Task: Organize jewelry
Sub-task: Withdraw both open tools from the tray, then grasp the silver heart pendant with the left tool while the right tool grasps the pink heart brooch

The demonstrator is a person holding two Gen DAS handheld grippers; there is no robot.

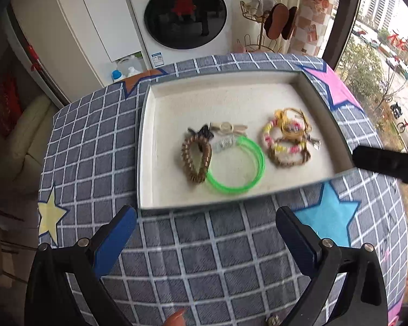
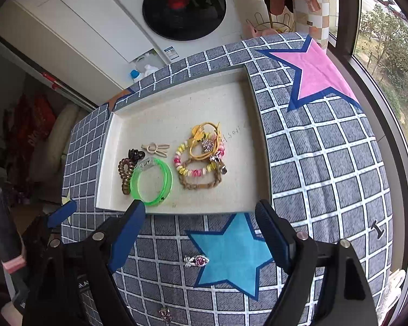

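Note:
A shallow cream tray [image 1: 155, 146] [image 2: 108, 163] lies on the checked star tablecloth. In it are a green bangle [image 1: 235, 165] [image 2: 151, 182], a brown spiral hair tie [image 1: 195, 160] [image 2: 125, 174], a beige clip [image 1: 227, 128] [image 2: 155, 149] and a heap of yellow, pink and brown bracelets [image 1: 288, 138] [image 2: 201, 157]. A pink jewelled piece [image 2: 196, 260] lies on the cloth outside the tray, by the blue star. Another small piece [image 2: 165, 313] lies nearer. My left gripper [image 1: 205, 235] is open and empty before the tray. My right gripper [image 2: 201, 231] is open and empty above the blue star.
A washing machine [image 1: 185, 13] and white cabinet stand behind the table. A gold rack [image 1: 261, 27] stands at the back right. A window runs along the right. The right gripper's finger shows in the left wrist view [image 1: 386, 163] by the tray's right edge.

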